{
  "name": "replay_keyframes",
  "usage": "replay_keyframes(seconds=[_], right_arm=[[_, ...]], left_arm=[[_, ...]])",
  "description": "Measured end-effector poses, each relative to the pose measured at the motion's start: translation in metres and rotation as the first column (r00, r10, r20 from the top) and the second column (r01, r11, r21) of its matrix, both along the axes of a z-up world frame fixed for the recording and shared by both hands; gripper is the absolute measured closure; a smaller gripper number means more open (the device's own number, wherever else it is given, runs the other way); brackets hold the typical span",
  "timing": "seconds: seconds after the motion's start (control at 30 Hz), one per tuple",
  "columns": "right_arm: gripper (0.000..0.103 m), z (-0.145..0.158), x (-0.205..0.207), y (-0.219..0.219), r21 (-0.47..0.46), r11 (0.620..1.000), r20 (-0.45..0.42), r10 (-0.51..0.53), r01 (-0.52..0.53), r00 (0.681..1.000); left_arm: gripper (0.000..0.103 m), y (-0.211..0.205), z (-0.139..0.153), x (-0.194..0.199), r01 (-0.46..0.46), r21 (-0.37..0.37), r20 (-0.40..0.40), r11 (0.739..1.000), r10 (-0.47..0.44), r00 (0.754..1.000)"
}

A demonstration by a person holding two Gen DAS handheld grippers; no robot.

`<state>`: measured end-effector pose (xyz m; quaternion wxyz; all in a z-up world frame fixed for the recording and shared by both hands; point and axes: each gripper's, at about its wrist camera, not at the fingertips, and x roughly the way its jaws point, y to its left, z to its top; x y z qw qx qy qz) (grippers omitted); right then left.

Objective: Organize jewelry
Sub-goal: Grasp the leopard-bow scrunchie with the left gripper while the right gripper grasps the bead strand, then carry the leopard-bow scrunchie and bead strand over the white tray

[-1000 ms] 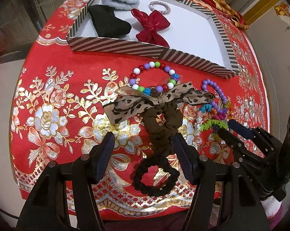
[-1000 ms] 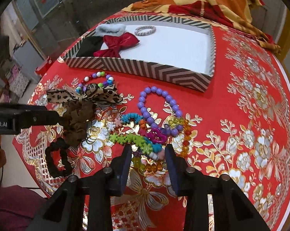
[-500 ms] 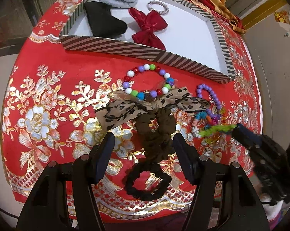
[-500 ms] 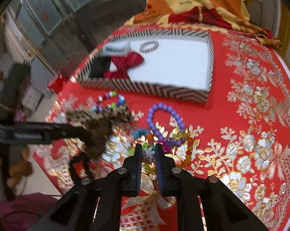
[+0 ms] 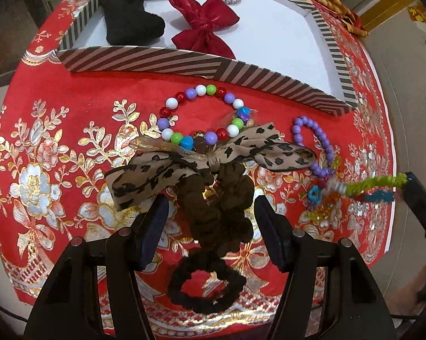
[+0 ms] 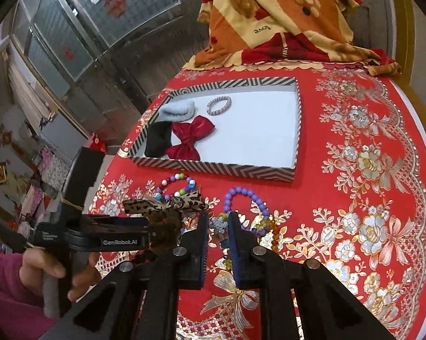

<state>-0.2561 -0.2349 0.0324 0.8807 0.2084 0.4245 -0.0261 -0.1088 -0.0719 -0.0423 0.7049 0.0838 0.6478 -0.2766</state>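
Green, blue and white, the fuzzy coil bracelets [image 5: 368, 187] are the thing being picked up now. The right gripper [image 6: 217, 226] has its jaws squeezed almost shut on one end of the bunch. In the left wrist view they stretch out in a line from the pile toward that gripper at the right edge, so they look partly lifted off the red tablecloth [image 5: 71, 130]. Some of the bunch may be tangled with the small beads below it; I cannot tell for sure.

Just beside them lies a purple bead bracelet [image 6: 248, 198]. Near that sits a bead bracelet of many colours [image 5: 204, 116], touching a leopard bow [image 5: 207, 158] on a brown scrunchie [image 5: 221, 209]. A black scrunchie [image 5: 207, 289] lies at the near edge of the table.

The left gripper [image 5: 210, 226] hangs over the brown scrunchie with its jaws wide apart, one on each side. It holds nothing.

Farther back is the striped tray [image 6: 213, 168]. Inside it are a red bow [image 6: 190, 138], a black cloth piece [image 6: 157, 138], a fluffy white band [image 6: 177, 110] and a silver bangle [image 6: 218, 105]. Most of its white floor is bare.

I think the step is carrying the coil bracelets to the tray. Next, the right gripper needs to lift them clear, move over the striped wall, and let go on a bare spot. The left one needs to close on the brown scrunchie.
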Motion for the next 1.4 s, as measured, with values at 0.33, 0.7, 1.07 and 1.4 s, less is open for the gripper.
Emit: replay_keyframes(seconds=[0.33, 0.7, 1.07, 1.4], right_arm=[[0.09, 0.011, 0.003, -0.001, -0.007, 1.0, 0.02, 0.01, -0.01, 1.0], [0.09, 0.037, 0.014, -0.001, -0.033, 0.999, 0.068, 0.045, -0.043, 0.997], [0.09, 0.057, 0.037, -0.003, -0.074, 0.995, 0.091, 0.073, -0.066, 0.993], [0.09, 0.059, 0.069, -0.018, -0.095, 0.993, 0.076, 0.071, -0.064, 0.995]], left_arm=[[0.085, -0.013, -0.002, -0.008, 0.066, -0.018, 0.05, 0.998, -0.065, 0.997], [0.086, 0.008, 0.065, -0.005, 0.097, -0.125, 0.125, 0.987, -0.081, 0.989], [0.086, 0.008, 0.112, 0.019, 0.077, -0.167, 0.232, 0.983, -0.037, 0.972], [0.086, -0.024, 0.117, 0.047, 0.08, -0.134, 0.29, 0.988, -0.038, 0.956]])
